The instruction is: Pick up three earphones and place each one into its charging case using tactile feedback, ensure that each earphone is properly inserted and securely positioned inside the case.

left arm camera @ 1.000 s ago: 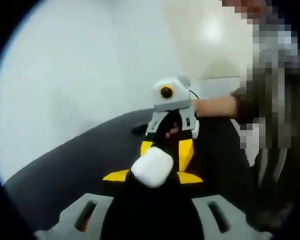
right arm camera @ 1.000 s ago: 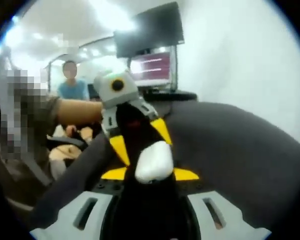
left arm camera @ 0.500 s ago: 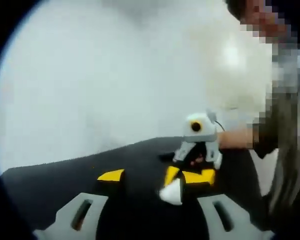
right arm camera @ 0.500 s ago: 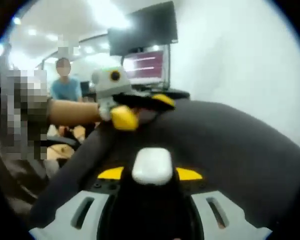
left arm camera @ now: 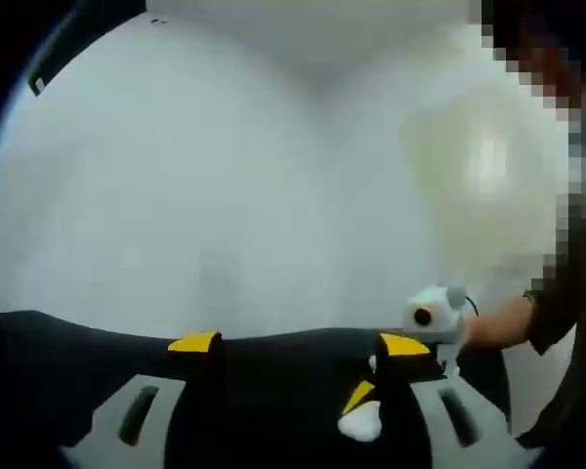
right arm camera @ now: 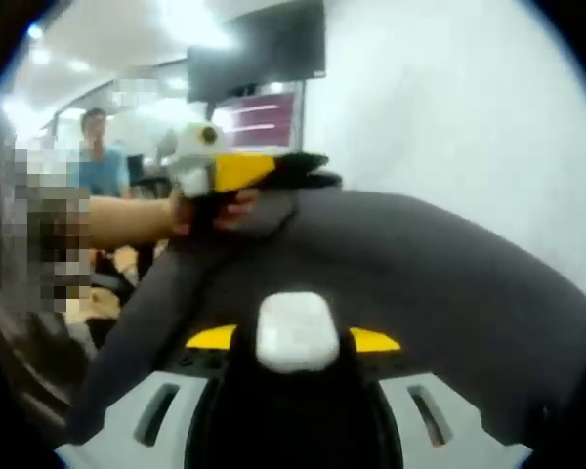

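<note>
The case (right arm camera: 294, 330) looked light, hard and smooth-shelled, likely slippery; best taken across its flat sides. The right gripper (right arm camera: 294, 344) was clamped on it above the dark table (right arm camera: 449, 283) (lid apparently closed). The left gripper (left arm camera: 298, 344) stood wide open, holding nothing.

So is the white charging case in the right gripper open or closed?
Closed. In the right gripper view the charging case sits between the right gripper jaws as one smooth rounded shell, no lid raised.
</note>
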The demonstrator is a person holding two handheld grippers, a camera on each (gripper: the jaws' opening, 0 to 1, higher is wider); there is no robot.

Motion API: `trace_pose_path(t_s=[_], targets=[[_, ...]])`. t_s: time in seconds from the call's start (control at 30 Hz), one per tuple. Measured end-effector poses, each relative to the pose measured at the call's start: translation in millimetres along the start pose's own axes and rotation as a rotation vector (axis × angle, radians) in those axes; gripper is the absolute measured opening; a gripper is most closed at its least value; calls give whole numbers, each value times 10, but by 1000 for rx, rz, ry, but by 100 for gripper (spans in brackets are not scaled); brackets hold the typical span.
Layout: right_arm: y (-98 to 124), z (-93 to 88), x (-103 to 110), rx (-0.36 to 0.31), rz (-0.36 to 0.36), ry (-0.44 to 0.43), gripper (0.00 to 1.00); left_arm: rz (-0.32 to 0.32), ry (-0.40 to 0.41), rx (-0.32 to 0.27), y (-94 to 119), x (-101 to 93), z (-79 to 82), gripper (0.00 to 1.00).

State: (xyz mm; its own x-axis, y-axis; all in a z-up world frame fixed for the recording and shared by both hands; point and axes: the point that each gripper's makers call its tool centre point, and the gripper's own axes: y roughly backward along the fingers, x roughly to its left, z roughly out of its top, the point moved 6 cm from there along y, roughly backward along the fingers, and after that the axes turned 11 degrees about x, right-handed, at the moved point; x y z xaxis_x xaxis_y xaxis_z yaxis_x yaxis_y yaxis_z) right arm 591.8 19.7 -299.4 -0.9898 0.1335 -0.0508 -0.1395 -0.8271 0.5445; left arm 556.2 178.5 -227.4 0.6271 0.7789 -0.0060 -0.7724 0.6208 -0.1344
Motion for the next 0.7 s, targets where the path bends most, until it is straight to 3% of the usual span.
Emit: trace_pose_path(t_s=[0.1, 0.17, 0.4, 0.5, 0.53, 0.7], targets=[[-21, 30, 20, 31, -77, -41, 43, 20, -59, 39, 1, -22, -40, 59], [-70, 65, 33, 37, -120, -76, 43, 11, -46, 32, -3, -26, -33, 59], [-111, 61, 12, 13, -168, -102, 43, -35, -36, 10, 27, -57, -8, 56], [-98, 66, 74, -1, -155, -50, 35, -52, -48, 13, 16, -102, -13, 56], [-74, 86, 65, -12, -199, -22, 35, -56, -50, 11, 15, -113, -12, 56], [-9, 113, 109, 0, -236, 24, 34, -71, -64, 14, -11, -106, -14, 56]])
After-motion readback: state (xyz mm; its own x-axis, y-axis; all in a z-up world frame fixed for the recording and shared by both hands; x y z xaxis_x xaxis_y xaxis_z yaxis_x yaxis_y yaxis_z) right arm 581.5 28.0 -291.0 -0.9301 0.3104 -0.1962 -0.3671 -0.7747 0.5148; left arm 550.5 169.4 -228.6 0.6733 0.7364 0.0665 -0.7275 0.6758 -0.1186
